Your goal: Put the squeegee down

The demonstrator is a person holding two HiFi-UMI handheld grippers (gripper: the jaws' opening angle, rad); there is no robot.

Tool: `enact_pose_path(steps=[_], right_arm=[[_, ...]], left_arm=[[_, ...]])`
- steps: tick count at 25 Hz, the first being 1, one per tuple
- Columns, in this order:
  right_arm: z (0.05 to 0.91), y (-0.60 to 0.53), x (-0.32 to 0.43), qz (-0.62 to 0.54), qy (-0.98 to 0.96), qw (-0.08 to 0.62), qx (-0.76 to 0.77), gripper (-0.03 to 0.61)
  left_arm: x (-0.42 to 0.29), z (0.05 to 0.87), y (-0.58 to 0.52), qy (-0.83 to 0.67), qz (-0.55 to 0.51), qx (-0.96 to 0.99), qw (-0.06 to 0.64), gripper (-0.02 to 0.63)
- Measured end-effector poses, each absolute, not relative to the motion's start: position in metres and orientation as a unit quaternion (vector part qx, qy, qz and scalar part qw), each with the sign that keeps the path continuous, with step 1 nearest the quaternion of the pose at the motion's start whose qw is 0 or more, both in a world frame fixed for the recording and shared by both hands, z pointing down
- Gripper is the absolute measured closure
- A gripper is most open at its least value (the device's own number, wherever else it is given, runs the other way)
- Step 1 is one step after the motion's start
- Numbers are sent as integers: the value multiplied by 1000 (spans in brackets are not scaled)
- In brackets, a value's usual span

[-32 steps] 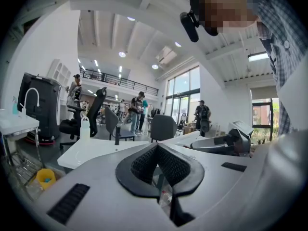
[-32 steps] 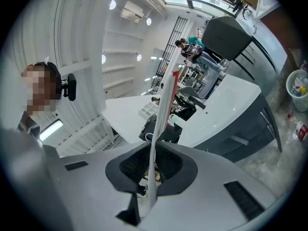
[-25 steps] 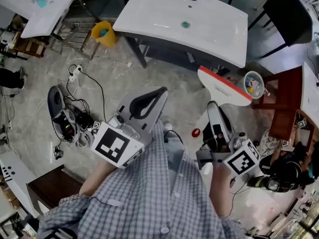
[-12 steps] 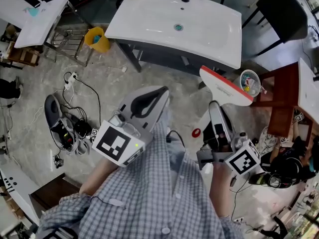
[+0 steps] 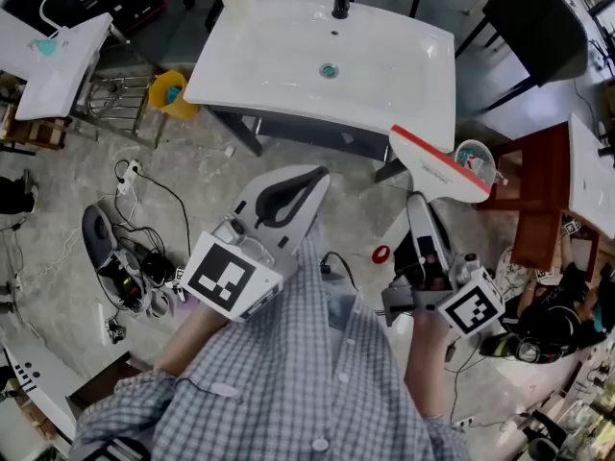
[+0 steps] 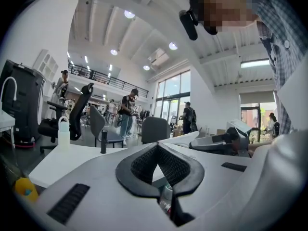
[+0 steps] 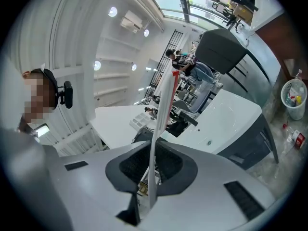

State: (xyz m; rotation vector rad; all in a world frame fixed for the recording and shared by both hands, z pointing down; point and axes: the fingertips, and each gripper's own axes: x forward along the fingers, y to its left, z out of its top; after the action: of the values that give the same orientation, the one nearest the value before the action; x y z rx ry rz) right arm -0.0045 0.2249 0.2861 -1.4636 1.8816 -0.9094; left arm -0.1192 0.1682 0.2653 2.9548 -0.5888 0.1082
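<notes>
The squeegee is held by the right gripper, fingers clamped on its handle, blade crosswise at the far end; the worktop lies just far-left; the left gripper fingers are closed, empty.

Beyond the left fingers and the right fingers stands a white rectangular washbasin surface on a dark frame, over a mottled grey concrete floor. Left of the left fingers, a tangle of black cables lies on that floor. Farther out sits a yellow plastic bucket. Right of the right fingers is a dark brown wooden table, with a black office chair beyond it. Overhead, round ceiling lights glow on a white beamed ceiling, and tall windows stand far ahead of the left fingers.
</notes>
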Motion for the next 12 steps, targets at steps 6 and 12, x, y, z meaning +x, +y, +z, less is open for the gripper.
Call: enact_pose_path(steps=[6,12], right_arm=[[290,197,10,-345,687,286,-572,551],[286,154,23,-344,679,288,-581,551]], left_arm=[[-105,265,138,-180,40,981,65,612],[-83,260,93,-164,36,984,63,612]])
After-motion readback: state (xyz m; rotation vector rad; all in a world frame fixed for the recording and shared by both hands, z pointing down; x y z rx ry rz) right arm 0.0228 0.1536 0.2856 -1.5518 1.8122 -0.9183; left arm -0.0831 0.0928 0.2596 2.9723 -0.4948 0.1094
